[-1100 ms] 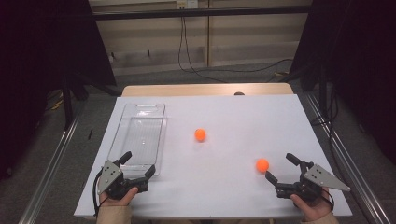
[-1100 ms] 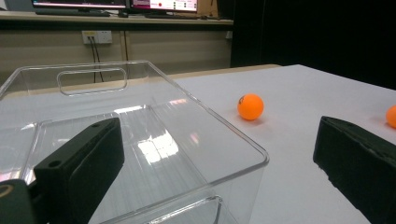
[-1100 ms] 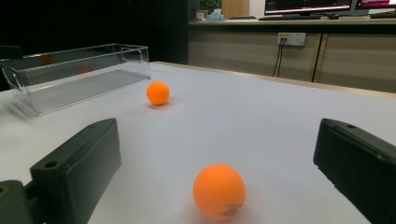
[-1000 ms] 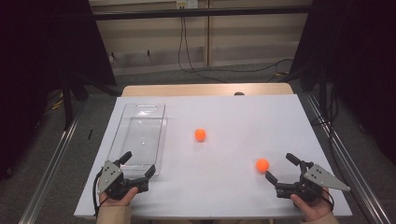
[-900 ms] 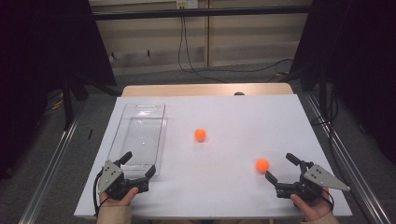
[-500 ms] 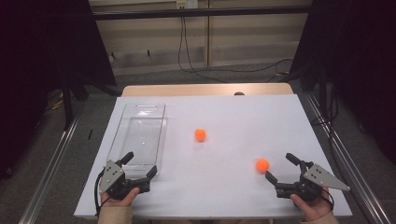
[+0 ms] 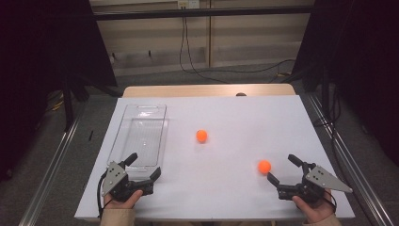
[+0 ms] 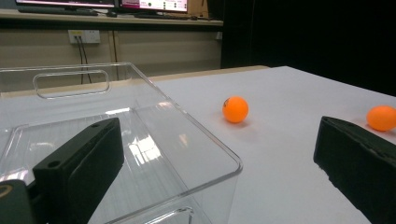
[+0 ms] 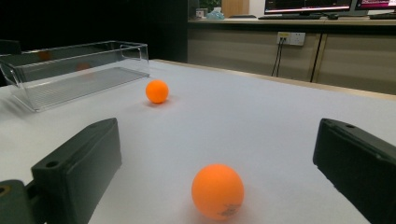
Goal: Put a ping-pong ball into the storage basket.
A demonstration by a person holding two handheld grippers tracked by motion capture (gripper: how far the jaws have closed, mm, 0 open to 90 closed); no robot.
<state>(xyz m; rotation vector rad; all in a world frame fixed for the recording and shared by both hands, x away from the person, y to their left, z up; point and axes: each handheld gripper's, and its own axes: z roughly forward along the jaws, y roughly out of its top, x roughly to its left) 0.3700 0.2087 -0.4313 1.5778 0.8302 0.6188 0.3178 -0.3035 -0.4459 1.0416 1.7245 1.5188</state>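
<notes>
Both sets of jaws wide: right gripper (image 7: pixel 284 170) frames the near ball (image 9: pixel 217 191), whose printed mark shows in its own view; left gripper (image 7: pixel 145 165) faces the clear tray (image 8: pixel 201 140).

— What do I have in front of me on the table (image 7: pixel 235 117)?

— I see a tray (image 7: pixel 139 134) lying along the left side, lengthwise front to back. Right of it, about mid-table, sits one ball (image 7: pixel 202 136). A second ball (image 7: pixel 264 166) lies nearer me and further right.

— And my grippers?

— My left gripper (image 7: pixel 145 169) sits at the tray's near end, one jaw over its rim. My right gripper (image 7: pixel 282 168) is at the near right edge, with the second ball just ahead, between its spread jaws.
</notes>
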